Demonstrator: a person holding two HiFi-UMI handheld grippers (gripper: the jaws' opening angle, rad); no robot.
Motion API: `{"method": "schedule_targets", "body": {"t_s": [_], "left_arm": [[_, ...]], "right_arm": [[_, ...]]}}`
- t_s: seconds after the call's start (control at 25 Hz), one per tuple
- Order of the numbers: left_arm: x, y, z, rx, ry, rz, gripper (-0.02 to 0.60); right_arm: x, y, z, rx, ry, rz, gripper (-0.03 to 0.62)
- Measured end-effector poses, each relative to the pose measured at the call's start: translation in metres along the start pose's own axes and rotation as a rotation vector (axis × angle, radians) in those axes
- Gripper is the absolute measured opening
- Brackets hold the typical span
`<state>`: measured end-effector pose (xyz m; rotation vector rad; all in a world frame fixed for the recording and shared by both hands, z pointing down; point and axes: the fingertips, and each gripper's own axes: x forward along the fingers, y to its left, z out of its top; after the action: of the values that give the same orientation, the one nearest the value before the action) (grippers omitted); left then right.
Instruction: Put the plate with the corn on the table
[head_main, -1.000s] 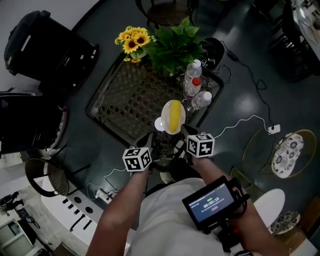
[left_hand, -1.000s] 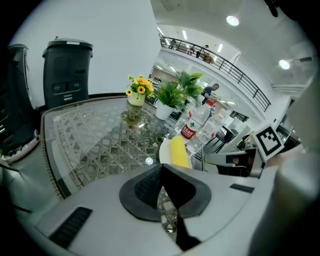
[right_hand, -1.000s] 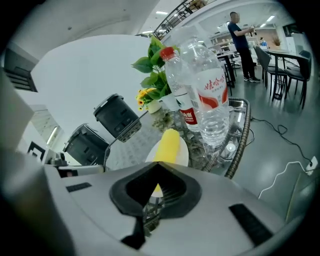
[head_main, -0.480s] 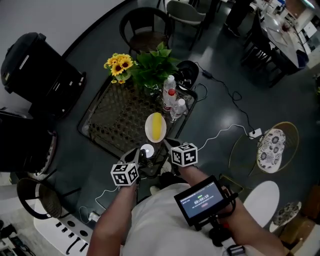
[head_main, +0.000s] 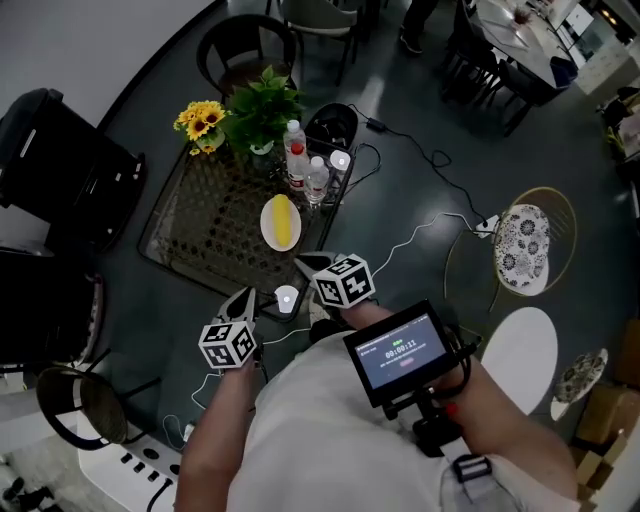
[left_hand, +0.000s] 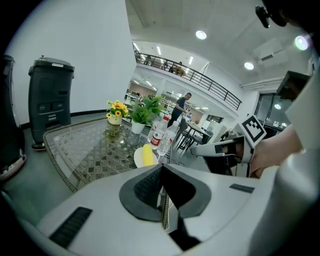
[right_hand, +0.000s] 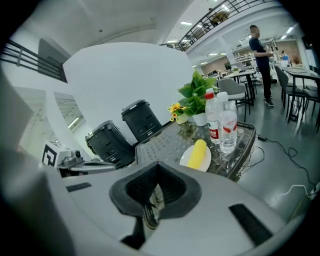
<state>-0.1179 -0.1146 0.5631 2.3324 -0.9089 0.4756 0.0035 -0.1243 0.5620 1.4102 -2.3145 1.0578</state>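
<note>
A white plate (head_main: 268, 222) with a yellow corn cob (head_main: 284, 220) lies on the patterned glass table (head_main: 205, 215), near its right edge. Both grippers hover off the table's near edge, apart from the plate. My left gripper (head_main: 245, 296) is shut with nothing in it, and the right gripper (head_main: 304, 263) is also shut and empty. The left gripper view shows the closed jaws (left_hand: 161, 170) with the plate (left_hand: 137, 157) beyond them. In the right gripper view the plate (right_hand: 188, 159) and corn (right_hand: 199, 152) lie past the shut jaws (right_hand: 158, 172).
Water bottles (head_main: 305, 168), a green plant (head_main: 262, 105) and sunflowers (head_main: 200, 118) stand at the table's far end. A black bin (head_main: 60, 150) is at the left, a dark chair (head_main: 245, 50) behind. Cables cross the floor towards a patterned stool (head_main: 522, 248).
Both grippers have drawn back and up from the plate's edge. The plate with the corn stays on the table, now farther from the jaws.
</note>
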Motion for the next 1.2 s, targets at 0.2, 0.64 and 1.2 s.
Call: {"method": "schedule_targets", "body": {"t_s": [0.2, 0.64, 1.2], "left_arm": [[-0.034, -0.011, -0.013, -0.010, -0.028, 0.007, 0.006], [-0.074, -0.052, -0.028, 0.030, -0.066, -0.047, 0.006], [-0.087, -0.084, -0.041, 0.086, -0.060, -0.091, 0.006]], "right_arm": [[-0.026, 0.022, -0.012, -0.005, -0.031, 0.027, 0.006], [-0.070, 0.056, -0.037, 0.008, -0.086, 0.059, 0.006], [-0.107, 0.061, -0.062, 0.043, -0.139, 0.042, 0.006]]}}
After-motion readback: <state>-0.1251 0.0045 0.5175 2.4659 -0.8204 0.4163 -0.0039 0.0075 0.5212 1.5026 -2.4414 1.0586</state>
